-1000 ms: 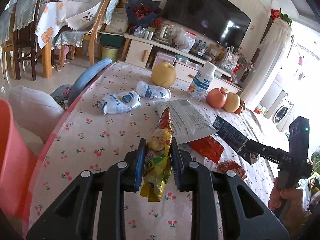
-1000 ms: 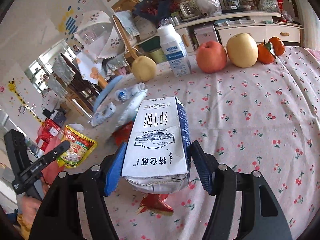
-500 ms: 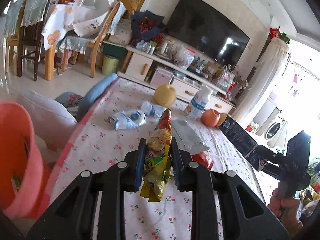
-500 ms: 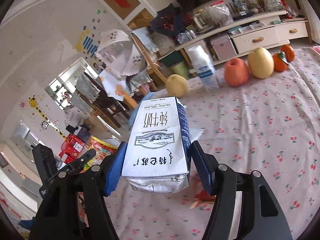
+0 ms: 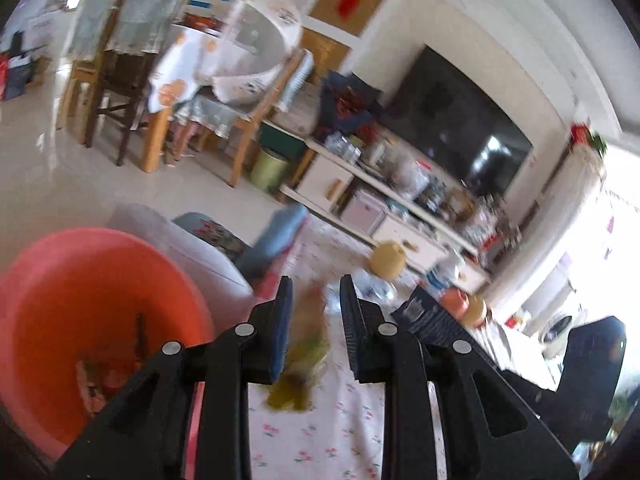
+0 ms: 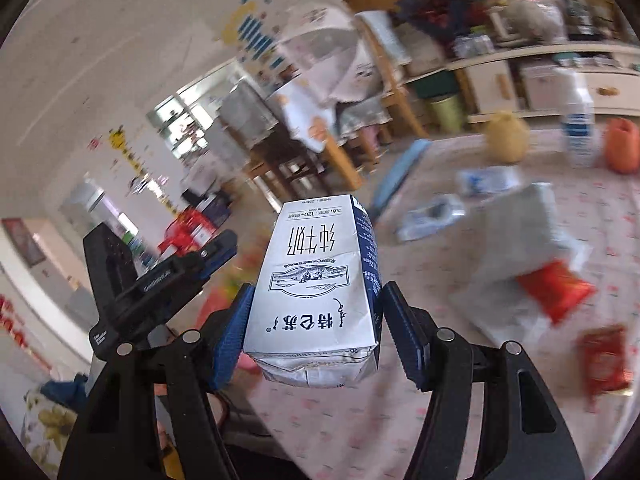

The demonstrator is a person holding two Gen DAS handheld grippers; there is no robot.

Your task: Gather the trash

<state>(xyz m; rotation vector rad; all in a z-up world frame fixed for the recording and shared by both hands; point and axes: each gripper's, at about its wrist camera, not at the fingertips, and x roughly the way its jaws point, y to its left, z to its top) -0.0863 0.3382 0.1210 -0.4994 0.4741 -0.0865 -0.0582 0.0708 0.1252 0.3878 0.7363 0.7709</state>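
Both grippers carry trash above the cherry-print table.

Left wrist view: the left gripper (image 5: 314, 312) is clamped on a blurred yellow snack wrapper (image 5: 306, 354), right of the orange bin (image 5: 60, 280). Right wrist view: the right gripper (image 6: 316, 330) pinches a white milk carton (image 6: 316, 292) between its blue pads (image 6: 230, 340).

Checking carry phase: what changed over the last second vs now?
Both grippers lifted off the table and swung toward the orange bin, which fills much more of the left wrist view. The table and its litter dropped back. Nothing taken or released: left gripper stays shut on the yellow snack wrapper, right gripper stays shut on the milk carton.
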